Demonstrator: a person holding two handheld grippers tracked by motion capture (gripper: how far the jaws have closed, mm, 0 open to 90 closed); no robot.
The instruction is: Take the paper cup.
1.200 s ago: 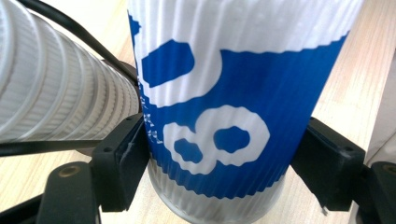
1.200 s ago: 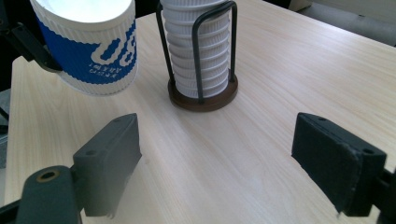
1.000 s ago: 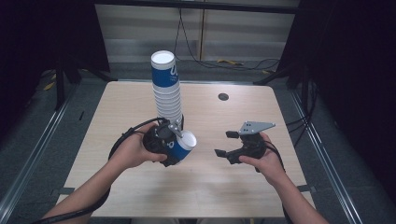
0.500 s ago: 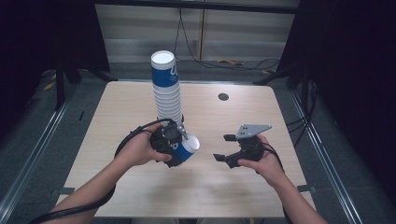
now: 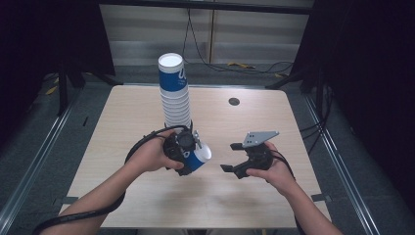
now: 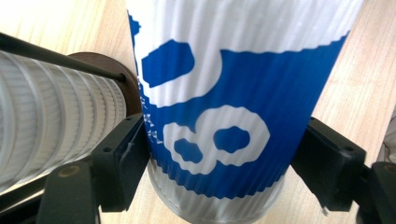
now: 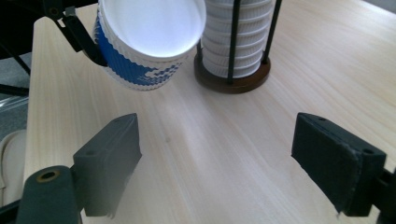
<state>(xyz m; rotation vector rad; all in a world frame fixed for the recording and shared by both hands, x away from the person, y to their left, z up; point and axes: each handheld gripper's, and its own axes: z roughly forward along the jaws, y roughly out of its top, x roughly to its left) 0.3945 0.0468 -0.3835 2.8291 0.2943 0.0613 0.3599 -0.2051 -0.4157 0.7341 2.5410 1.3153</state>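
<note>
Compared with a second ago, we see almost nothing changed: the left gripper (image 5: 188, 155) keeps the blue and white paper cup (image 5: 197, 159) clamped at the same spot just in front of the stack of cups (image 5: 174, 93), and the right gripper (image 5: 234, 157) stays close beside it with its jaws spread and nothing between them. The cup's tilt, mouth toward the right gripper, looks the same as before.

From above we see the whole table (image 5: 122, 122), both forearms, the small dark disc (image 5: 234, 102) near the far edge and the grey plate on the right gripper. The left gripper view adds the grip itself: both black pads press the ribbed wall of the cup (image 6: 233, 102) low down, near its base, and the stack (image 6: 56, 121) sits close at the side behind a thin black rod. The right gripper view gives us the cup's white inside (image 7: 152, 28), held off the table, and the round brown wooden base (image 7: 233, 77) with upright rods that holds the stack (image 7: 233, 37).

The printed design on the cup is cut off in every view, so we cannot read it. In the high view the left gripper's jaws are mostly hidden by the hand and cup.
</note>
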